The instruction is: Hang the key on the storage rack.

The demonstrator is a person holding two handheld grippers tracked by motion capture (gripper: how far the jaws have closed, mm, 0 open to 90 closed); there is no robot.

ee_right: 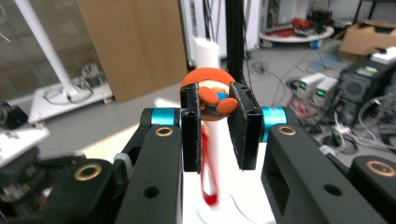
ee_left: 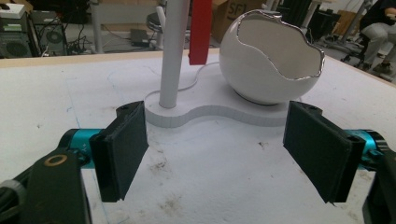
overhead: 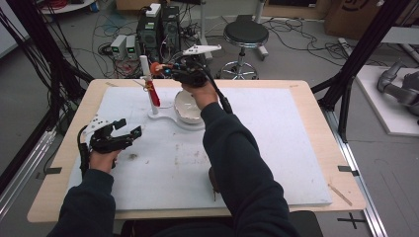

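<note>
At upper centre of the high view, the right hand-held gripper (overhead: 170, 70) pinches a small orange toy figure (overhead: 157, 68) level with the top of a white post (overhead: 146, 81) rising from a white stand (overhead: 165, 118) on the desk (overhead: 276, 148). In the right gripper view the jaws press on the orange figure's sides, the post top just behind it, and a blurred red strap (ee_right: 208, 163) hangs below. A cracked-egg white bowl (overhead: 187, 106) sits on the same stand, just right of the post. At middle left, the left hand-held gripper (overhead: 116, 133) hovers with jaws spread wide and empty, well apart from the stand. The step in hand appears to be hanging the figure on the post or lifting it off; which cannot be told. Either way the next move calls for a steady right hand, with the idle left free to brace the stand's base.
</note>
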